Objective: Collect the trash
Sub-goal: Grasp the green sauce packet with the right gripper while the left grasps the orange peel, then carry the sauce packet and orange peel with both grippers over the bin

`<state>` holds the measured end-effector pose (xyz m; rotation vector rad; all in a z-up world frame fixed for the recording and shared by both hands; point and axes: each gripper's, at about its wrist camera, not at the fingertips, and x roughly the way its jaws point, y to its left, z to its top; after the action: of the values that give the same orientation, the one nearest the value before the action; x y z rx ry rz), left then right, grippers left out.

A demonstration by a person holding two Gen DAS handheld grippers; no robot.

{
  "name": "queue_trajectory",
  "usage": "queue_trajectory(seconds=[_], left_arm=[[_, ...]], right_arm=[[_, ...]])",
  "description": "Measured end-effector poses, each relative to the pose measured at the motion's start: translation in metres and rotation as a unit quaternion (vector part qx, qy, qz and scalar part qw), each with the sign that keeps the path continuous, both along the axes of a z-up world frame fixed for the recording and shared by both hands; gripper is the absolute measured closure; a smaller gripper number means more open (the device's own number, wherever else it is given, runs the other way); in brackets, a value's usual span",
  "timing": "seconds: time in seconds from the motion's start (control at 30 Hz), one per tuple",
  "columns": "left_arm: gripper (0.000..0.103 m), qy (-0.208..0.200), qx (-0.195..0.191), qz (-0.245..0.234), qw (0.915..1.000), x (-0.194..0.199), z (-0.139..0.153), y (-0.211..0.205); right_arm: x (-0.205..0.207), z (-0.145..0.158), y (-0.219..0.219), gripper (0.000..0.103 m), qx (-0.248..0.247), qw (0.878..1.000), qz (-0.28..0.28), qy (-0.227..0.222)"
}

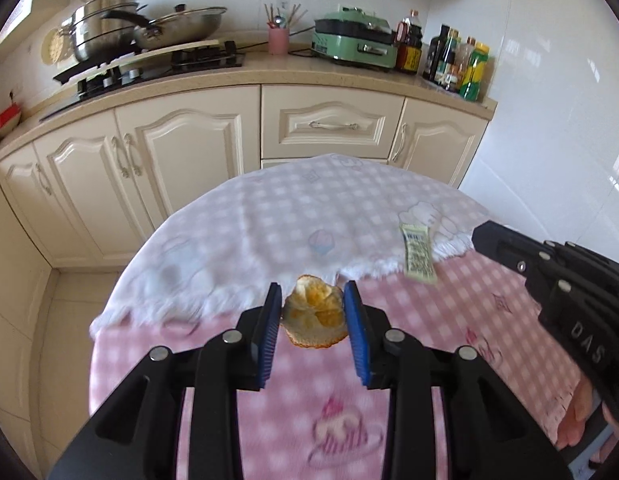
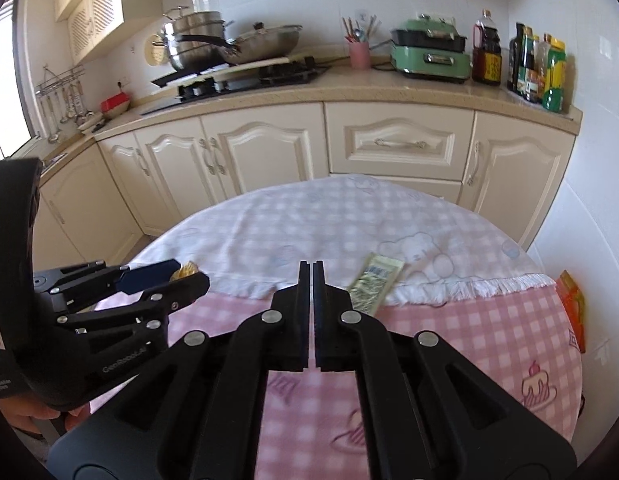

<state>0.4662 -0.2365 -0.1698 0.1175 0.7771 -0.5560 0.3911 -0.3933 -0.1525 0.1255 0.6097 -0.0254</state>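
Note:
My left gripper point(image 1: 312, 292) is shut on an orange peel point(image 1: 314, 312), held between its blue pads point(image 1: 272, 312) above the round table's pink checked cloth point(image 1: 429, 320). In the right wrist view the left gripper point(image 2: 181, 274) shows at the left with the orange peel point(image 2: 186, 270) at its tip. A yellow-green sachet point(image 1: 418, 253) lies on the table at the white cloth's fringe; it also shows in the right wrist view point(image 2: 375, 282). My right gripper point(image 2: 311, 268) is shut and empty, just left of the sachet. In the left wrist view its body point(image 1: 549, 276) shows at the right.
A white checked cloth point(image 2: 309, 220) covers the table's far half. An orange packet point(image 2: 573, 304) sits at the table's right edge. Behind stand cream cabinets point(image 1: 181, 152), a counter with pots point(image 1: 109, 28), a green cooker point(image 1: 353, 38) and bottles point(image 1: 457, 60).

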Motion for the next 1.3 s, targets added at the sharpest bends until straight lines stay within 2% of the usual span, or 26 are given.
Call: queue_trajectory(seconds=[0.2, 0.37, 0.5, 0.6, 0.63, 0.67, 0.7, 0.73, 0.93, 1.1, 1.13, 1.2, 1.23, 1.27, 1.3], left_arm=[[0.072, -0.006, -0.018, 0.019, 0.9996, -0.030, 0.012, 0.050], [0.072, -0.004, -0.027, 0.028, 0.9992, -0.042, 0.014, 0.078], [0.072, -0.002, -0.034, 0.034, 0.9989, -0.038, 0.013, 0.083], [0.072, -0.003, -0.033, 0.030, 0.9990, -0.026, 0.012, 0.072], [0.072, -0.003, -0.032, 0.029, 0.9991, -0.022, 0.011, 0.067], [0.072, -0.003, -0.032, 0.027, 0.9991, -0.017, 0.010, 0.061], [0.072, -0.002, -0.032, 0.025, 0.9992, -0.009, 0.009, 0.053], [0.072, -0.001, -0.031, 0.024, 0.9992, -0.004, 0.007, 0.047], [0.072, 0.012, -0.024, 0.012, 0.9996, 0.032, -0.007, 0.008], [0.072, 0.019, -0.015, 0.003, 0.9997, 0.049, -0.019, -0.015], [0.072, 0.021, -0.014, 0.002, 0.9997, 0.050, -0.021, -0.018], [0.072, 0.024, -0.012, 0.000, 0.9996, 0.053, -0.025, -0.021], [0.072, 0.026, -0.010, -0.001, 0.9996, 0.053, -0.027, -0.023], [0.072, 0.027, -0.009, -0.002, 0.9996, 0.053, -0.029, -0.024], [0.072, 0.028, -0.009, -0.002, 0.9996, 0.052, -0.029, -0.024]], right_arm=[[-0.025, 0.016, 0.022, 0.101, 0.006, 1.000, -0.002, -0.013], [-0.032, 0.015, 0.016, 0.101, 0.025, 0.999, -0.019, -0.009], [-0.028, 0.008, 0.003, 0.100, 0.033, 0.998, -0.052, -0.010], [-0.014, -0.006, -0.006, 0.100, 0.040, 0.997, -0.063, 0.008], [-0.008, -0.011, -0.008, 0.095, 0.031, 0.997, -0.070, 0.014], [-0.001, -0.016, -0.011, 0.084, 0.028, 0.997, -0.073, 0.020], [0.005, -0.021, -0.014, 0.045, 0.030, 0.996, -0.075, 0.025], [0.009, -0.026, -0.017, 0.032, 0.033, 0.996, -0.079, 0.023], [0.059, -0.055, -0.033, 0.034, -0.005, 0.993, -0.097, 0.063], [0.088, -0.078, -0.047, 0.034, -0.013, 0.989, -0.115, 0.093], [0.094, -0.085, -0.049, 0.038, -0.014, 0.988, -0.114, 0.104], [0.098, -0.090, -0.051, 0.057, -0.009, 0.987, -0.110, 0.117], [0.097, -0.089, -0.050, 0.077, -0.011, 0.988, -0.108, 0.114], [0.097, -0.089, -0.048, 0.077, -0.019, 0.988, -0.100, 0.117], [0.096, -0.089, -0.045, 0.083, -0.026, 0.988, -0.095, 0.116]])
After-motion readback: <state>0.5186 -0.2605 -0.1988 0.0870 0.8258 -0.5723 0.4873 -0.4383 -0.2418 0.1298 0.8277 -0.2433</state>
